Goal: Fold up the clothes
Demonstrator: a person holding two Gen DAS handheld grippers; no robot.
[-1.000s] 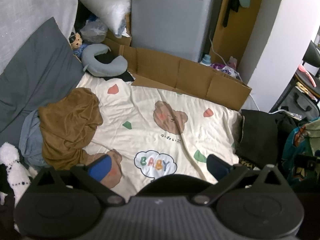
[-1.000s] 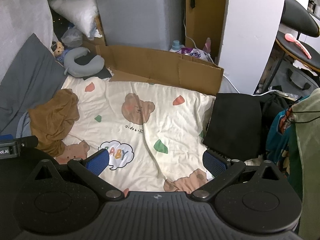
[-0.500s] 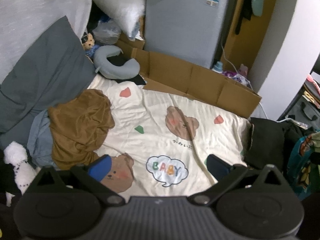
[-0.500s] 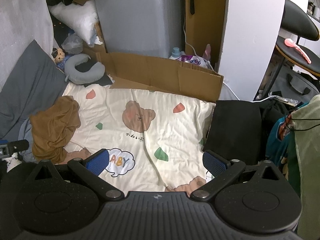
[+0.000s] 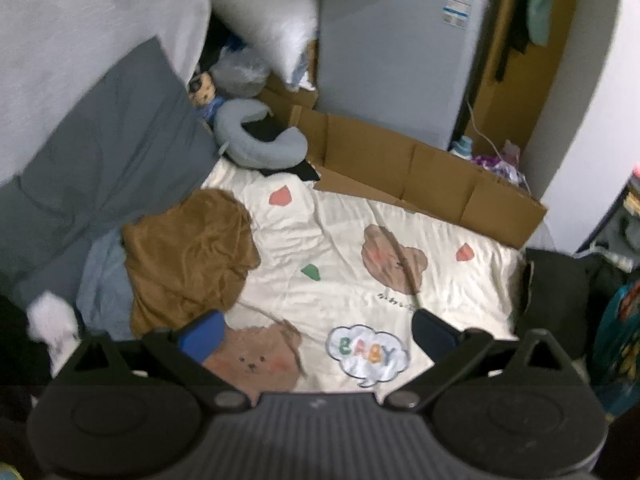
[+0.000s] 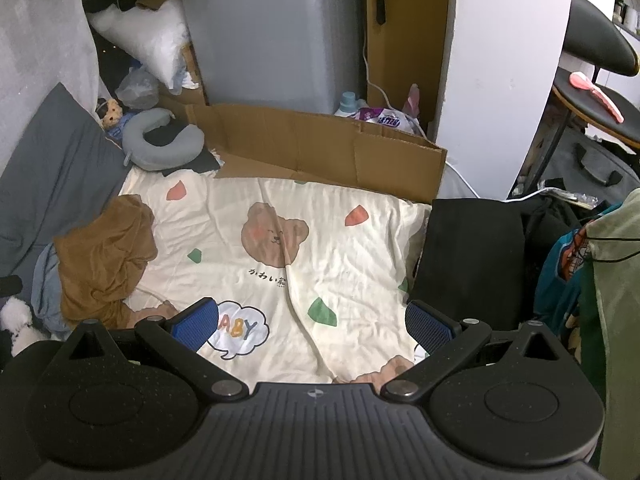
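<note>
A crumpled brown garment [image 5: 188, 256] [image 6: 106, 256] lies at the left edge of a cream bear-print blanket [image 5: 340, 248] [image 6: 256, 204], on top of a pale blue garment [image 5: 102, 280] [image 6: 42, 272]. A folded black garment [image 6: 468, 256] [image 5: 556, 292] rests at the blanket's right edge. My left gripper [image 5: 316, 332] hovers open above the blanket's near part, its left pad close to the brown garment. My right gripper [image 6: 312, 322] also hangs open over the near blanket, with nothing between its fingers.
A grey pillow [image 5: 96, 176] leans at the left wall. A grey neck pillow [image 6: 160, 144] and a small teddy [image 6: 110, 110] lie at the back left. Flattened cardboard [image 6: 320, 148] and a grey appliance [image 6: 272, 36] border the far side. Hanging clothes [image 6: 600, 264] crowd the right.
Both grippers have drifted back and left, so the blanket sits further right and lower in view. The left gripper's view now centres more on the brown garment. Both stayed open.
</note>
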